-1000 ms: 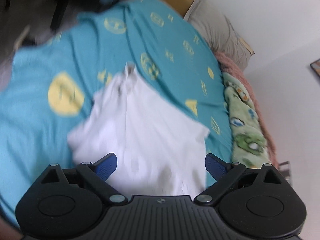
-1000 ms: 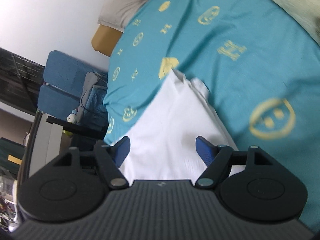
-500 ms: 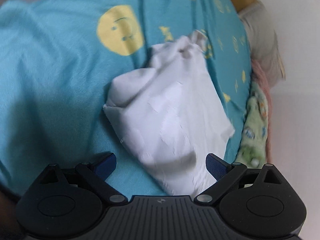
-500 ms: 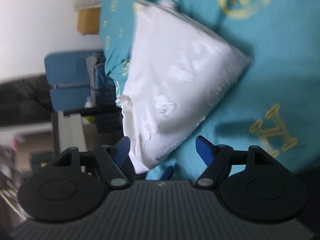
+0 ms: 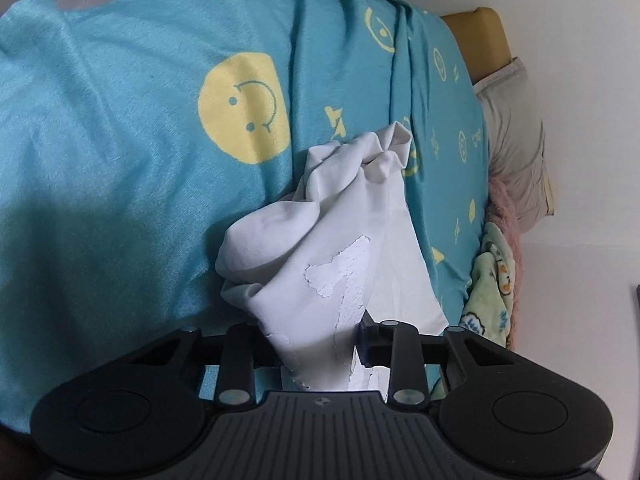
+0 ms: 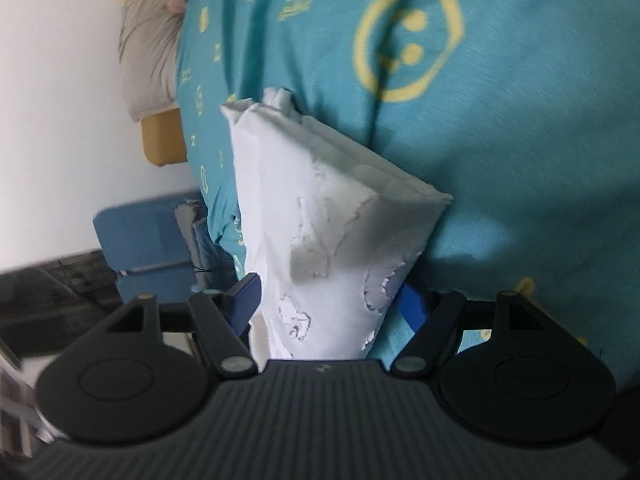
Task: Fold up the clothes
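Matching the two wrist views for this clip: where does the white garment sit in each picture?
Left wrist: the white garment runs from centre frame down between the left gripper fingers.
Right wrist: it fills the centre and lower middle, reaching between the right gripper fingers.
Shared landmark: the teal blanket with yellow smiley faces under the garment.

The teal bedspread (image 6: 520, 140) carries yellow printed signs: ahead of the right tongs (image 6: 328, 304) a ringed smiley face (image 6: 408, 40); ahead and left of the left tongs (image 5: 316, 336) a solid yellow smiley (image 5: 244, 108). Its smaller yellow letter-like marks are too blurred to read.
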`<state>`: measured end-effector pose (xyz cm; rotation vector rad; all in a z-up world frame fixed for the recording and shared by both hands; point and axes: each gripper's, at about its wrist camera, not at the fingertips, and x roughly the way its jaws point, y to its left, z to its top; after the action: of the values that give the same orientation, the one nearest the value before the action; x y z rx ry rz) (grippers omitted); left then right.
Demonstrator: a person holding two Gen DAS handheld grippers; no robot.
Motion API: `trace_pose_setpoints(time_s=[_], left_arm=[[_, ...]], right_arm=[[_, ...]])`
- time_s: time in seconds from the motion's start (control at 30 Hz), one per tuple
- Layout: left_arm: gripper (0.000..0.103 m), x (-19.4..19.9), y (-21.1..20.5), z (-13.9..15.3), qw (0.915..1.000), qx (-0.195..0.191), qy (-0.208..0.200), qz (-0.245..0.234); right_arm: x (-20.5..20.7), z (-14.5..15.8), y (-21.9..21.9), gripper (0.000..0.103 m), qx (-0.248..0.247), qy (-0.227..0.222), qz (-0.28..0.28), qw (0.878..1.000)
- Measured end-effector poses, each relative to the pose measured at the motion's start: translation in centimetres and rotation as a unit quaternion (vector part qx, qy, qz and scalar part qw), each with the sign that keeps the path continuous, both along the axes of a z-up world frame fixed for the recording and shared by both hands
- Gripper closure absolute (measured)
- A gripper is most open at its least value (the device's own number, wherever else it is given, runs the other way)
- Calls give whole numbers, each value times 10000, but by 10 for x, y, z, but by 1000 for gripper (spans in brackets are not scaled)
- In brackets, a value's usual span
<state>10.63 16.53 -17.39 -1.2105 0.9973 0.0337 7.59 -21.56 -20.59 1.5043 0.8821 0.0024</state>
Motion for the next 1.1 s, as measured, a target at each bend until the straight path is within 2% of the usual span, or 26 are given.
trace_pose_setpoints(time_s=[0.17,0.43,0.63,0.73,0.87,1.03,1.07,1.1], left_arm=[[74,-5,-2,2,10000,25,-35,30],[71,-12,-1,7,9999,111,-37,60],[67,-16,-5,13,9998,100,-115,143],[62,-14,-9,17,9995,266,-105,128],[62,-12,-8,12,9995,262,-37,178],[71,-9,-9,15,9990,377,-221,101],[73,-8,-10,16,9988,399,-258,86],[75,-7,-10,17,9986,422,-294,70]], right_arm=[[1,1,-8,34,-347,-3,-11,9994],[1,12,-6,55,-913,-244,186,9953],[2,22,-7,56,-1051,-529,206,9928],[7,27,-2,56,-1175,-594,238,9910],[9,25,-1,56,-1175,-492,222,9916],[11,10,-7,56,-981,-326,104,9946],[12,6,-9,58,-924,-297,68,9952],[12,2,-10,72,-868,-268,33,9959]])
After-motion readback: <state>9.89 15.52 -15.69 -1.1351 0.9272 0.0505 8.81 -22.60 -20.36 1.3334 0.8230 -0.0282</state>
